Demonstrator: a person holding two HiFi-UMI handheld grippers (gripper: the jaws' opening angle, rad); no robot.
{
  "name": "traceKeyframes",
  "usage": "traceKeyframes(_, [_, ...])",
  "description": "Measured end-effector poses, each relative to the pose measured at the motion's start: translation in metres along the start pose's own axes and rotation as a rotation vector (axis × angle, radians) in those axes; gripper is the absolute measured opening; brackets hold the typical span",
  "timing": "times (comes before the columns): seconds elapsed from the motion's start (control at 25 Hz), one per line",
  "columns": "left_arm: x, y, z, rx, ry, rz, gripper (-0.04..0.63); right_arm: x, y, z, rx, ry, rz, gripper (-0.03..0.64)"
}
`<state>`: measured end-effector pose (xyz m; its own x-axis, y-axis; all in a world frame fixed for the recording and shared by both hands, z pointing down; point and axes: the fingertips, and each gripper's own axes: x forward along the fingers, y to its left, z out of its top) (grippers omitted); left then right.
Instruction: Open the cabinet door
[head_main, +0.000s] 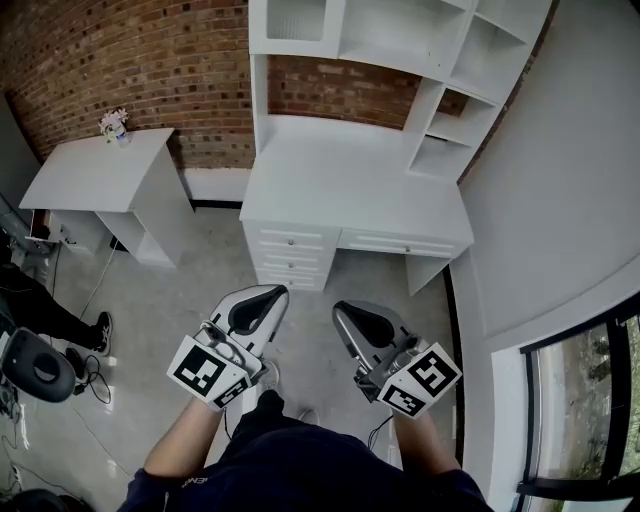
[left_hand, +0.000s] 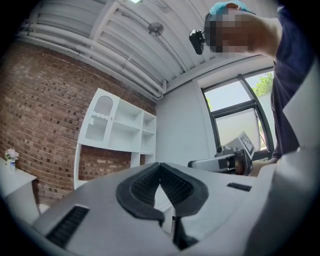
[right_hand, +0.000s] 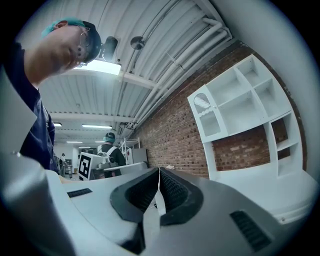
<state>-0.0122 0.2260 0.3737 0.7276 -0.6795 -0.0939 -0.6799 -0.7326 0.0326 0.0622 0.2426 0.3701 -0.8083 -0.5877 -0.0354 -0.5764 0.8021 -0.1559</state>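
**Both claws pinched shut, cabinet door far off on the hutch**

We're looking steeply down, and the two claws sit low and near, side by side over the pale floor (head_main: 200, 290). The left claw (head_main: 262, 298) is pressed together: in its own view the ribbed pads meet at the tips with nothing between them. It's the same for the right claw (head_main: 352, 315), tips touching and nothing caught in them. Both point level toward the far side, where the white desk (head_main: 350, 190) stands against the brick wall (head_main: 130, 60). Both claws are well apart from it.

There's the cabinet door (head_main: 295, 18), in the top-left compartment of the hutch (head_main: 440, 110) that rises from the desk's far edge. It's white with an arched slatted panel, it looks flush with the frame, and the compartments to its right are open shelves. Drawers (head_main: 292, 255) stack under the desk's left half. Off to the far left, a smaller side desk (head_main: 95, 175) carries a flower pot (head_main: 115, 125). On the right, a window (head_main: 590, 400) runs along the wall.
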Motion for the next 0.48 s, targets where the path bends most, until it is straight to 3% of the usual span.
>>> traceKeyframes(0.48, [0.044, 0.12, -0.008, -0.019, 0.002, -0.059, 0.009, 0.111, -0.059, 0.0, 0.007, 0.023, -0.056, 0.026])
